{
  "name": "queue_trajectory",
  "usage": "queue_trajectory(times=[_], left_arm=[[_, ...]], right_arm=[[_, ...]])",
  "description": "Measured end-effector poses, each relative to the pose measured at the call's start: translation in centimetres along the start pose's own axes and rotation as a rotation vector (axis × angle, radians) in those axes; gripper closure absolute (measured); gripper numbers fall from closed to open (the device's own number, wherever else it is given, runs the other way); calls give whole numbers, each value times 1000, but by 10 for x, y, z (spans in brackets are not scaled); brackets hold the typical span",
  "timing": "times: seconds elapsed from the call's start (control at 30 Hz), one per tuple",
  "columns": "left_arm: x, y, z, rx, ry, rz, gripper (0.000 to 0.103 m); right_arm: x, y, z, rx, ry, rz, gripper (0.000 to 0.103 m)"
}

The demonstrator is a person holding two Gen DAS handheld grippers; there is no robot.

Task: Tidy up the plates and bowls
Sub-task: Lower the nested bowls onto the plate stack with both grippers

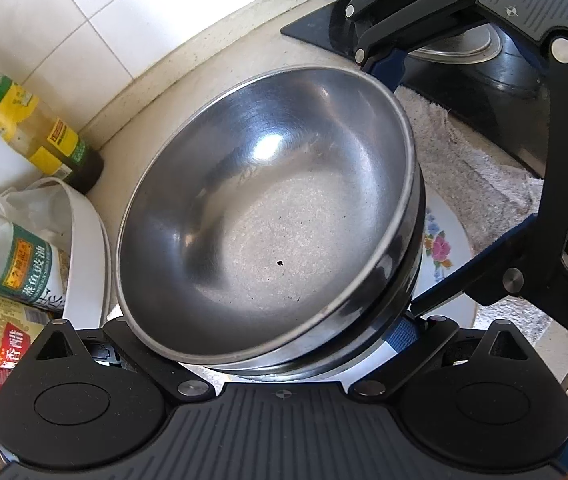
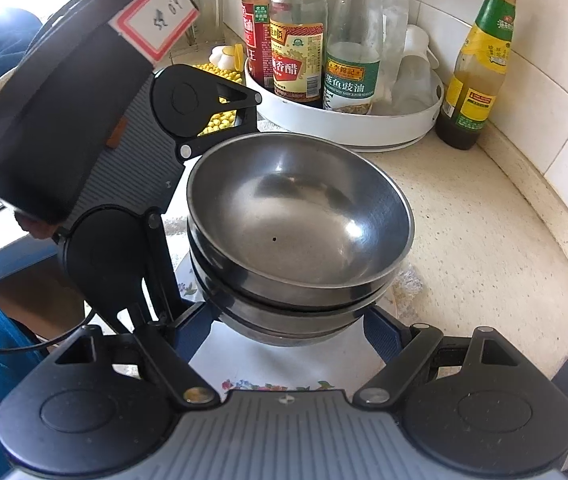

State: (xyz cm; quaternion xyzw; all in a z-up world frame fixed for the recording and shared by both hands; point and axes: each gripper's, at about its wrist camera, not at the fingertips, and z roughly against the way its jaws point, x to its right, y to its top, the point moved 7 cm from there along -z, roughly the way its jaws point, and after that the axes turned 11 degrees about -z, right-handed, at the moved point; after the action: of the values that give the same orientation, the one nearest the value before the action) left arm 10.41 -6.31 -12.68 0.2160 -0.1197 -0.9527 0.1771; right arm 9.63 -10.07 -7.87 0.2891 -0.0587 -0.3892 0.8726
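Observation:
A stack of steel bowls (image 1: pixel 268 216) sits on a white floral plate (image 1: pixel 442 248); it also shows in the right wrist view (image 2: pixel 300 216) on the same plate (image 2: pixel 268 364). My left gripper (image 1: pixel 260 344) is open, its blue-padded fingers (image 1: pixel 404 334) spread around the near base of the stack, partly hidden under the bowls. My right gripper (image 2: pixel 288 332) is open too, its fingers (image 2: pixel 380 332) on either side of the lowest bowl. Each gripper shows in the other's view, the right one (image 1: pixel 380 60) beyond the stack and the left one (image 2: pixel 188 332) at the stack's left.
A white round tray (image 2: pixel 348 128) of sauce bottles stands behind the bowls. A green-labelled bottle (image 2: pixel 472 80) stands by the tiled wall. A white towel (image 1: pixel 468 160) and a black stove with a pot lid (image 1: pixel 464 46) lie to the right. Yellow beans (image 2: pixel 224 118) sit at the back left.

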Motion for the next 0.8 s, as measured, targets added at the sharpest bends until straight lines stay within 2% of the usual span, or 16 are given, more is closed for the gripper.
queue_trajectory(times=[0.47,0.57,0.8], left_arm=[[4,-4,-6,-16,12,2,2],[9,-3,-4,-1,47,-26,3],[17,-11,3,2,25,-52,2]], right_arm=[[3,-3,-8,32,-9,8,17],[2,-6,-6,42,-16,12,17],[-5,-8,5,67,-15,11,18]])
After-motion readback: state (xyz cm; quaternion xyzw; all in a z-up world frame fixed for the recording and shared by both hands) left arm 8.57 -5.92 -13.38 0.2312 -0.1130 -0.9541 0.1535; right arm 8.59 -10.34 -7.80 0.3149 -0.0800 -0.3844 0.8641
